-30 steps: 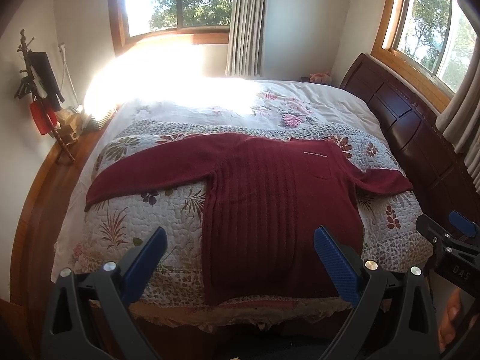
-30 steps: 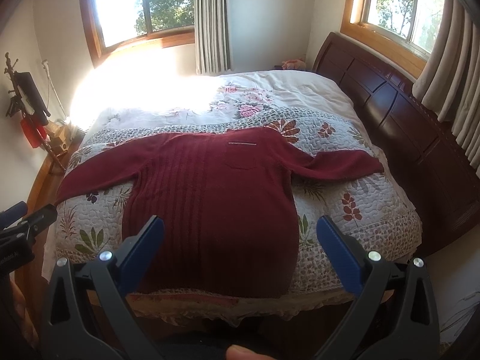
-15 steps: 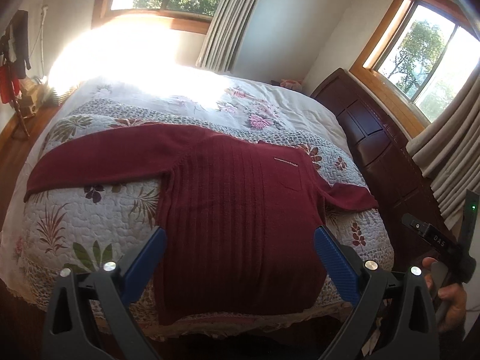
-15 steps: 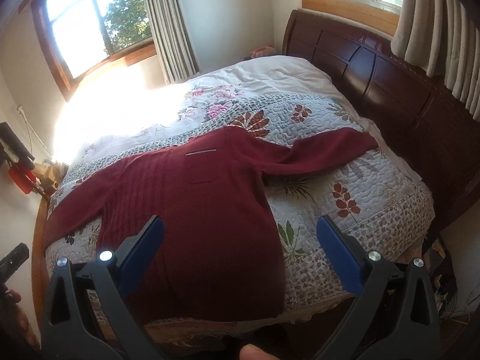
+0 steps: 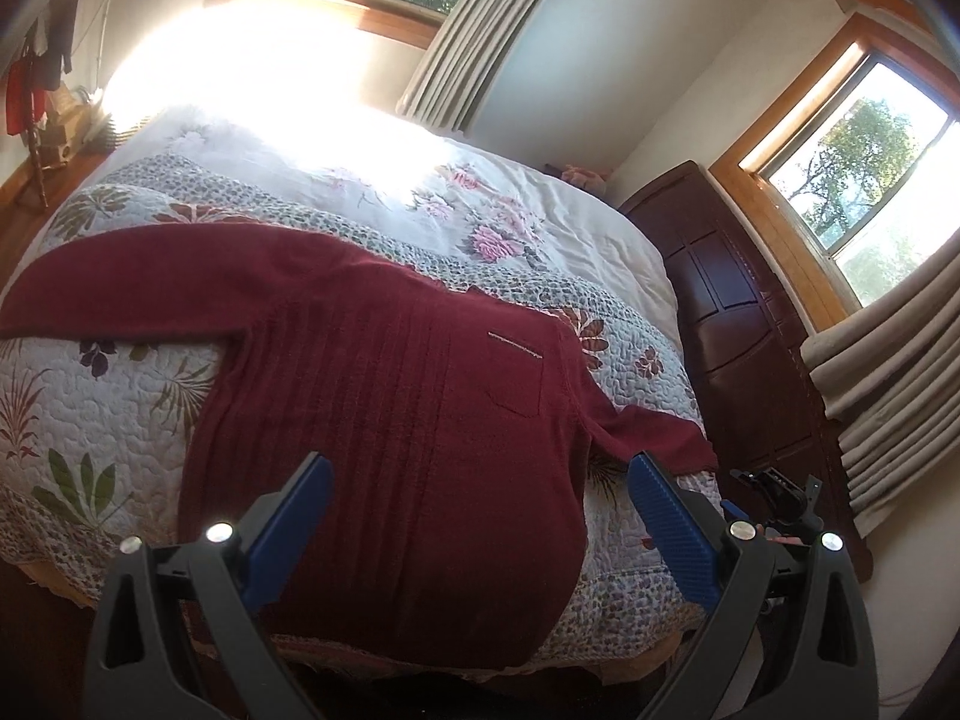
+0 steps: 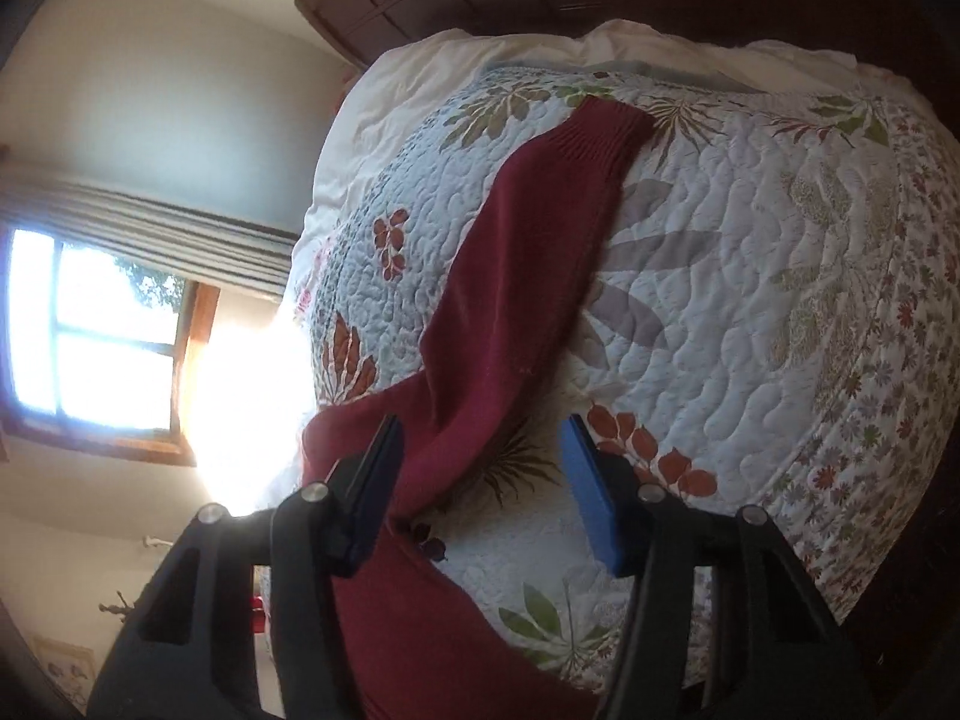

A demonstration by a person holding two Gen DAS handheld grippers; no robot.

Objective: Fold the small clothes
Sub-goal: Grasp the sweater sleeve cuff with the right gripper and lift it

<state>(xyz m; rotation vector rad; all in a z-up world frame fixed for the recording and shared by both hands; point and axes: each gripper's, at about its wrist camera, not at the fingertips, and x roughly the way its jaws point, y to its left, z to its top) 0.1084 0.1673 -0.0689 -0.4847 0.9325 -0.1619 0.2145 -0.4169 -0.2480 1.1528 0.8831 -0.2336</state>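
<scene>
A: On the quilted bed (image 5: 108, 396) your maroon sweater (image 5: 390, 420) lies flat, both sleeves spread. Your left gripper (image 5: 480, 516) hangs above the hem, fingers wide, holding nothing.

B: And my right?

A: Your right gripper (image 6: 480, 474) hovers low over the right sleeve (image 6: 528, 252) near the shoulder, fingers also wide and empty. If you pinch there, you may catch the quilt with the knit, and the cuff (image 6: 600, 126) could drag and bunch.

B: What has changed?

A: Half a second ago your right gripper looked across the whole sweater; it has since rolled sideways and dropped toward that sleeve. Your left has shifted only slightly.
</scene>
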